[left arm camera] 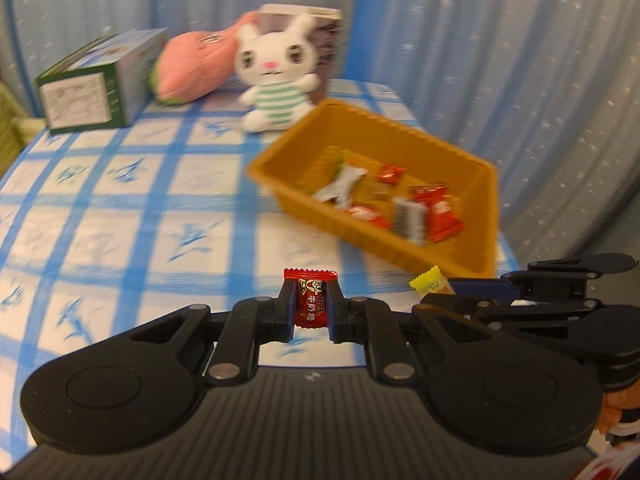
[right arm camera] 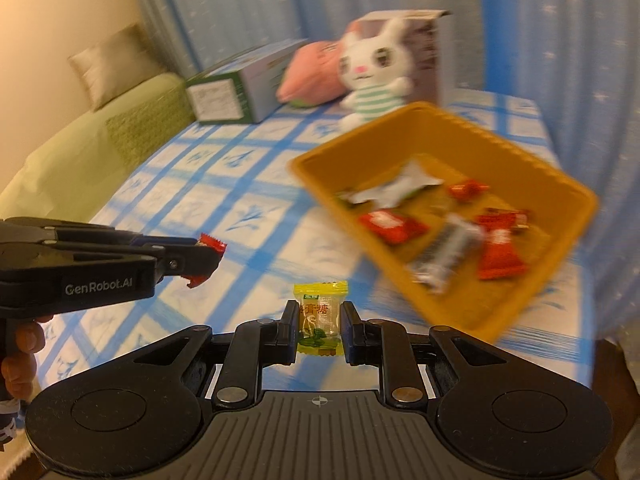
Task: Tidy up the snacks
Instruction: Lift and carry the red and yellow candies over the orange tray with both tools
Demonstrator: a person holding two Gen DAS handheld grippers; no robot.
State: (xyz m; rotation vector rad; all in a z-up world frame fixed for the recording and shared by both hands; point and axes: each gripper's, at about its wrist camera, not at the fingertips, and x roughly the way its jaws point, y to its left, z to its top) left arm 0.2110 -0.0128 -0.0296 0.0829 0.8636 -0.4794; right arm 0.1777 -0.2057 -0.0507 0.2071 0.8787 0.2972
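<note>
- Progress looks well on: the orange tray on the blue-checked desk already holds several wrapped snacks, among them red packets, a silver one and a small red sweet; no loose snacks show on the cloth in either view, though the near edge is hidden by the claws
- What is left, as I judge it: the two sweets now in hand must go into the tray; they have not yet reached it
- The left claw is pressed in on a red candy, pinching it by its sides above the cloth, short of the tray's near wall
- The right claw likewise pinches a yellow candy, held upright between the pads, just before the tray's near corner
- A plush rabbit, a pink cushion and a green box stand at the far end, well apart from the tray
</note>
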